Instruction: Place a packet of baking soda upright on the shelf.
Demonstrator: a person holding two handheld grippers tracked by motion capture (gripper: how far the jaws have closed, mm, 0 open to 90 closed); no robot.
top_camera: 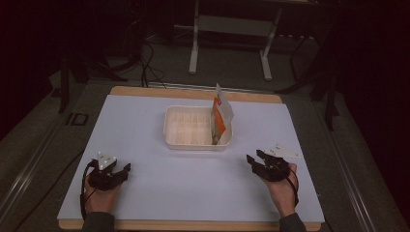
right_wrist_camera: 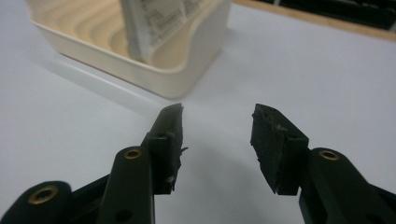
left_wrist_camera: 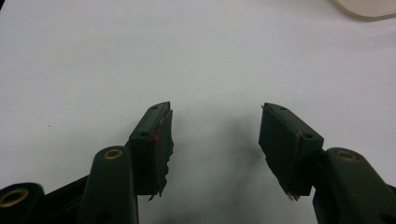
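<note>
Your left gripper (top_camera: 117,170) and right gripper (top_camera: 256,157) rest spread and empty near the worktop's (top_camera: 145,125) front corners. The orange-and-white packet (top_camera: 221,115) stands upright against the cream tray's (top_camera: 193,144) right wall, mid-worktop. Likely next: reach the right gripper toward the packet.

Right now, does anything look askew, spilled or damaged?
Only the orange-and-white packet: it stands on edge at the right end of the cream tray, leaning and poking above the rim. Nothing spilled; both grippers are empty.
</note>
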